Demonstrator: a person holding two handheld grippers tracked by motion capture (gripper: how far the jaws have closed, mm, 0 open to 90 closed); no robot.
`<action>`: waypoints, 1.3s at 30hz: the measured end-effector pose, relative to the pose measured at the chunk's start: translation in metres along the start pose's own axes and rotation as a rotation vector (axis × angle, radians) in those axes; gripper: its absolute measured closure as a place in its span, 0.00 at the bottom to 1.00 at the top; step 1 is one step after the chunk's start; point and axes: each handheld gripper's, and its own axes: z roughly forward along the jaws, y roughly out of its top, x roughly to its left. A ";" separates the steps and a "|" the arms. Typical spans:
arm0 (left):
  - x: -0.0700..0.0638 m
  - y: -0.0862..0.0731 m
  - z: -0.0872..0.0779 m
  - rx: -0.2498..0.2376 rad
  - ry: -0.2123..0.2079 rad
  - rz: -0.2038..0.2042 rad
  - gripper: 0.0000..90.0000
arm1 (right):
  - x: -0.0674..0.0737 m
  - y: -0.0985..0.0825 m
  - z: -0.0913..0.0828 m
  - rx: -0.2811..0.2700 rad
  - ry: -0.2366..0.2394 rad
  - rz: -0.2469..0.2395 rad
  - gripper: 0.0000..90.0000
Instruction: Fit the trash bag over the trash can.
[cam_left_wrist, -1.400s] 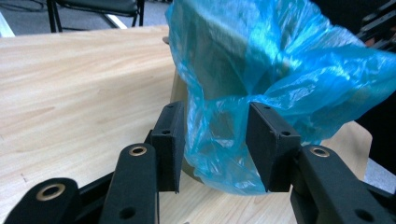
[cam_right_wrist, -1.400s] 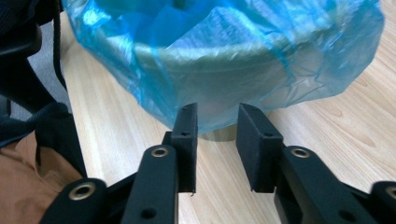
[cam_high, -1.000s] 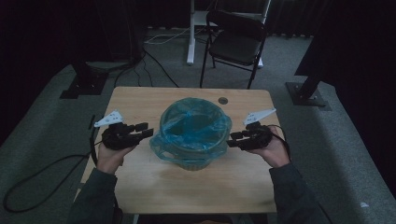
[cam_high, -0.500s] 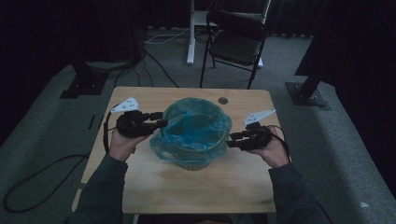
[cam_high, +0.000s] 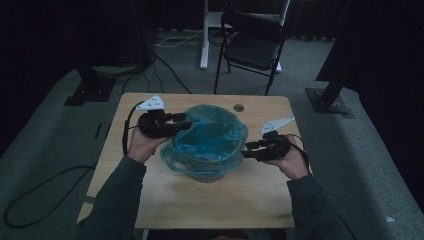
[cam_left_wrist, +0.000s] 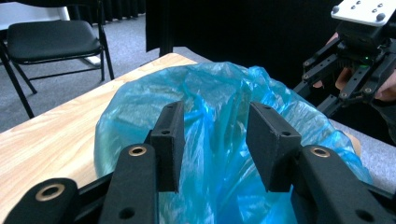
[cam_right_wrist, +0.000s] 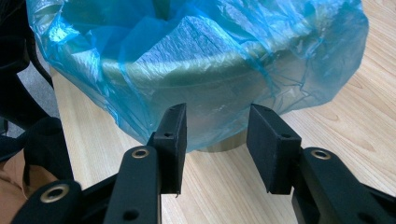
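A round bin lined with a blue plastic bag (cam_high: 207, 142) stands in the middle of the wooden table (cam_high: 200, 200). My left gripper (cam_high: 187, 124) hovers at the bin's left rim, raised, open, its jaws over the bag's folded edge (cam_left_wrist: 215, 107) with a wide gap. My right gripper (cam_high: 246, 150) sits low at the bin's right side, open, pointing at the bag's hanging skirt (cam_right_wrist: 219, 116) just above the tabletop. Nothing is held between either pair of jaws. The right gripper (cam_left_wrist: 345, 70) also shows across the bin in the left gripper view.
A small dark round hole (cam_high: 238, 107) marks the table's far edge. A black folding chair (cam_high: 252, 45) stands behind the table, with a white desk leg (cam_high: 204, 35) and cables on the grey carpet. Dark stand bases sit at both sides.
My left gripper has risen and moved forward and inward, from beside the bin to over its left rim. The right gripper has barely shifted.
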 end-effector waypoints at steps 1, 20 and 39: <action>0.000 0.003 0.002 -0.002 -0.002 0.002 0.63 | 0.000 0.000 0.000 -0.001 0.002 -0.001 0.64; 0.002 0.036 0.037 0.086 -0.061 0.074 0.66 | 0.000 -0.003 0.005 -0.001 0.017 -0.008 0.65; -0.010 0.036 0.081 0.281 -0.029 0.180 0.68 | -0.001 -0.007 0.005 -0.007 0.025 0.000 0.65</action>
